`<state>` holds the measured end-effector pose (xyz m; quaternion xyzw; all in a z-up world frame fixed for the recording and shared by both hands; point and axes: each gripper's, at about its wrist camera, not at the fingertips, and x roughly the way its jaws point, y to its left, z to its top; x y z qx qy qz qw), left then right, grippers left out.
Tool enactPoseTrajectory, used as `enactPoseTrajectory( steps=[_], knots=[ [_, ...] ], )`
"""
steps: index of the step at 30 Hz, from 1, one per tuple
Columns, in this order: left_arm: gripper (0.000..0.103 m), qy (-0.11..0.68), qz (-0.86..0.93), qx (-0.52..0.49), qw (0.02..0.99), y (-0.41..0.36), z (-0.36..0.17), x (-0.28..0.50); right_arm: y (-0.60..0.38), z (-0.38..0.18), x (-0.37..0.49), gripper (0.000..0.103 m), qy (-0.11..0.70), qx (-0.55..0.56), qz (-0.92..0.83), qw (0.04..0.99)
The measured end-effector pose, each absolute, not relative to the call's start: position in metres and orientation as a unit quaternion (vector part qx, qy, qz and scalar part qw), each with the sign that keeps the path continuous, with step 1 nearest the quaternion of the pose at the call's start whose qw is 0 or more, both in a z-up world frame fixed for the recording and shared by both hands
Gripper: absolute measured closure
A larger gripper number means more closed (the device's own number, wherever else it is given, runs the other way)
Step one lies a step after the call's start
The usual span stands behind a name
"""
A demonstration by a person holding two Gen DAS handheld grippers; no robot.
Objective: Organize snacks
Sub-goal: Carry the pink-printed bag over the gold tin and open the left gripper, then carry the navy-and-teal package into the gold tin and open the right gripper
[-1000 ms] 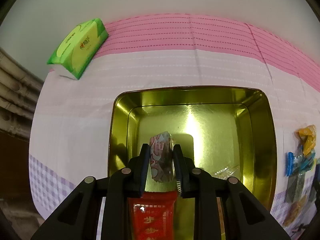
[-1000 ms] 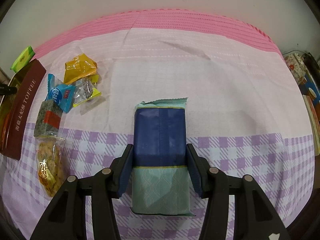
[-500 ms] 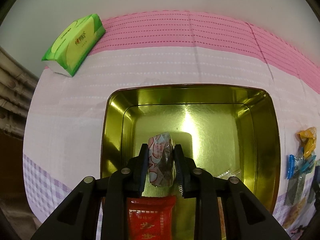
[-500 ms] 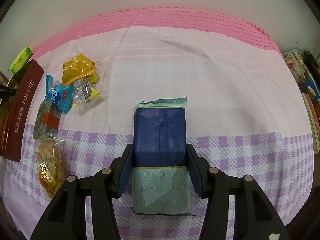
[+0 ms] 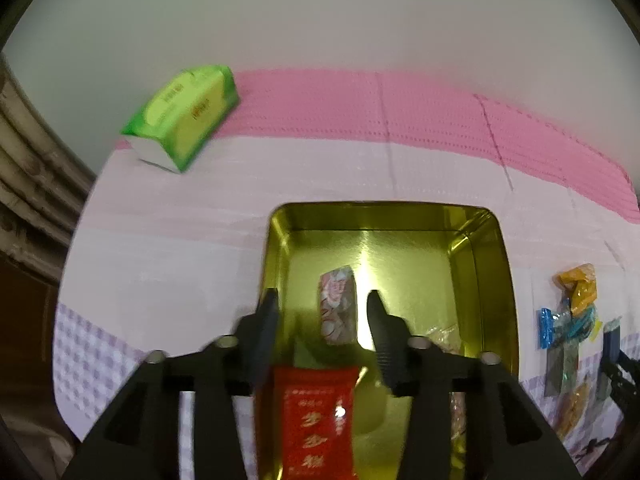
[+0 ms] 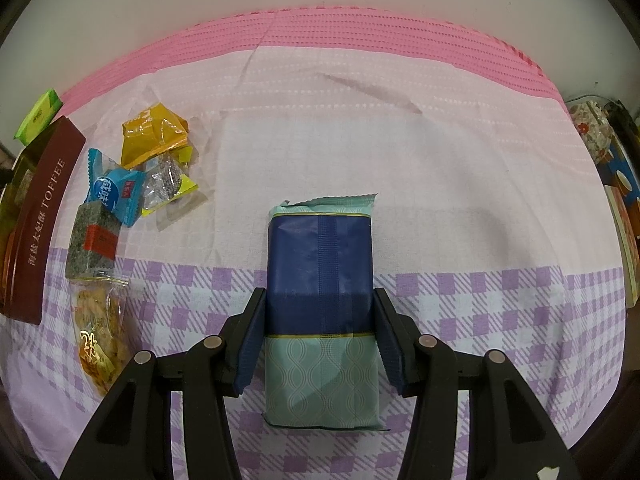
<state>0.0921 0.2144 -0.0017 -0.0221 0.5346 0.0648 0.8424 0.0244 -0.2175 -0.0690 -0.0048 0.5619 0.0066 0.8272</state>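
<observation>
Mostly pink-and-lilac checked tablecloth (image 6: 440, 184).

We take this for a home: a tabletop under a pink and purple checked cloth (image 6: 400, 128), a green tissue pack (image 5: 182, 116), wrapped snacks (image 6: 132, 184) beside a toffee tin (image 6: 44, 216), plain wall (image 5: 320, 20) behind

Green tissue pack (image 5: 182, 116) upper left on pink-and-checked cloth (image 5: 320, 172); floral object (image 6: 592, 136) at right edge.

the right hand-held gripper (image 6: 320, 336) seems clamped on a blue-and-teal snack pack (image 6: 320, 276) above the checked tablecloth (image 6: 460, 184).
</observation>
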Motion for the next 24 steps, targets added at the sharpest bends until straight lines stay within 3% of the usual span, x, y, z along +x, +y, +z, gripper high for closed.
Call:
enactPoseTrajectory(
  steps=[9, 24],
  knots=[
    [0.041, 0.506, 0.094, -0.035, 0.857, 0.239, 0.012, 0.045, -0.214, -0.068, 0.025, 0.057, 0.564, -0.002, -0.001, 0.826],
    [0.04, 0.491, 0.118, -0.05, 0.862, 0.239, -0.008, 0.007, -0.206, -0.058, 0.025, 0.057, 0.562, 0.004, -0.018, 0.827]
  ],
)
